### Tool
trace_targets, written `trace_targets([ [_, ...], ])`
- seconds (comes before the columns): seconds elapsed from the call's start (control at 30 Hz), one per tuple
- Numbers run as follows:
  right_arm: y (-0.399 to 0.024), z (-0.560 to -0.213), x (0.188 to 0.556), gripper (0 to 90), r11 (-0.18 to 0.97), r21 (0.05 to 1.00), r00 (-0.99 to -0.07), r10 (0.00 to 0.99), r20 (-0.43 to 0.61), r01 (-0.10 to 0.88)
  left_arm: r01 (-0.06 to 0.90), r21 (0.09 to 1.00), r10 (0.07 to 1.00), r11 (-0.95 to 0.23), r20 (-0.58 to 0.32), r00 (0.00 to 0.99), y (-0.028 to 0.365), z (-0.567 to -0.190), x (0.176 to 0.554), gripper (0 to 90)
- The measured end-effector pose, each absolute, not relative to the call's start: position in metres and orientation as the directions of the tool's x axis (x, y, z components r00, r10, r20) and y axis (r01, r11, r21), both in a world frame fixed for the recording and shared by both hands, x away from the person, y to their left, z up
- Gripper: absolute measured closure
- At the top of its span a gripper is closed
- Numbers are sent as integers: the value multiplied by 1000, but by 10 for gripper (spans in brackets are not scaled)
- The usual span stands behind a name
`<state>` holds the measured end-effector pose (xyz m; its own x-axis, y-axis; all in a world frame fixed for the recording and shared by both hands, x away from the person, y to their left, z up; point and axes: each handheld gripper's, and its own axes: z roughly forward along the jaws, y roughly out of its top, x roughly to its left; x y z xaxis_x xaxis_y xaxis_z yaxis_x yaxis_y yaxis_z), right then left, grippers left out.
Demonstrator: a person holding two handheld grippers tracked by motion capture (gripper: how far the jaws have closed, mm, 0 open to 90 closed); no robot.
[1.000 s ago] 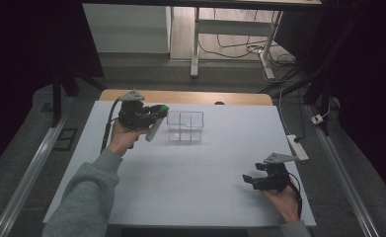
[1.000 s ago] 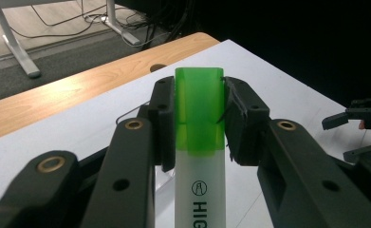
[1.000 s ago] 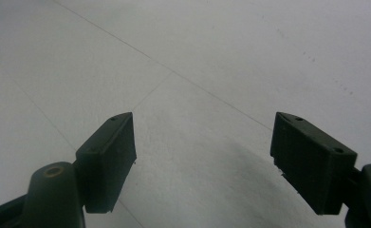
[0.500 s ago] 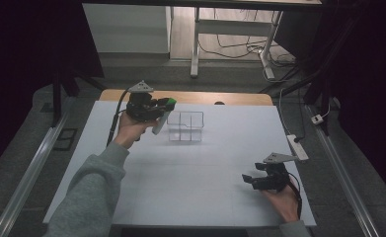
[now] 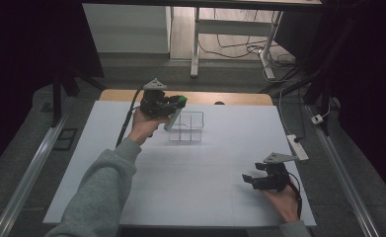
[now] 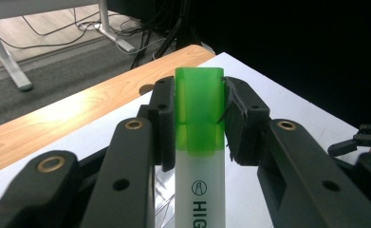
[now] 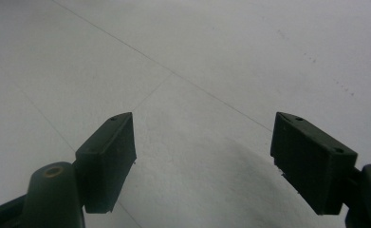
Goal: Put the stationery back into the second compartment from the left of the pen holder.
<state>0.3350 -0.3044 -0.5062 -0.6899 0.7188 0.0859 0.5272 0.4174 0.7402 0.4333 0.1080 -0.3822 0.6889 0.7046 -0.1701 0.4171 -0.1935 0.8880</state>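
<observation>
Highlighter carried at the clear organiser, drop still to come

Highlighter [image 6: 199,142] sits clamped in my left gripper [image 5: 173,106], the black pads pressing on both sides of its green cap, as the left gripper view shows plainly. In the high view the pen hangs slantwise from that gripper, cap up and white barrel pointing down toward the left edge of the clear organiser [image 5: 186,127], a small see-through box with compartments that stands on the white counter [image 5: 190,192] toward its far side. I cannot tell whether the barrel's lower end touches the box wall or merely hangs in front of it.

My right gripper [image 5: 256,180] rests low over the near right of the counter, well apart from the box, its jaws spread wide with nothing between them; the right gripper view has bare white surface under the pads [image 7: 108,156].

As I judge it, the carrying step is nearly over and placing is next. That calls for bringing the barrel's tip over one compartment, righting the pen a little so it clears the thin wall, lowering it inside, and only then letting the jaws part. The box looks light, so a knock from the barrel could shove it.
</observation>
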Motion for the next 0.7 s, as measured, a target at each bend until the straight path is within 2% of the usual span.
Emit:
trace_targets([
  [0.7, -303, -508, 337, 222, 413, 739, -690, 717, 98, 533, 409, 893, 708, -186, -167, 687, 82, -390, 465, 664],
])
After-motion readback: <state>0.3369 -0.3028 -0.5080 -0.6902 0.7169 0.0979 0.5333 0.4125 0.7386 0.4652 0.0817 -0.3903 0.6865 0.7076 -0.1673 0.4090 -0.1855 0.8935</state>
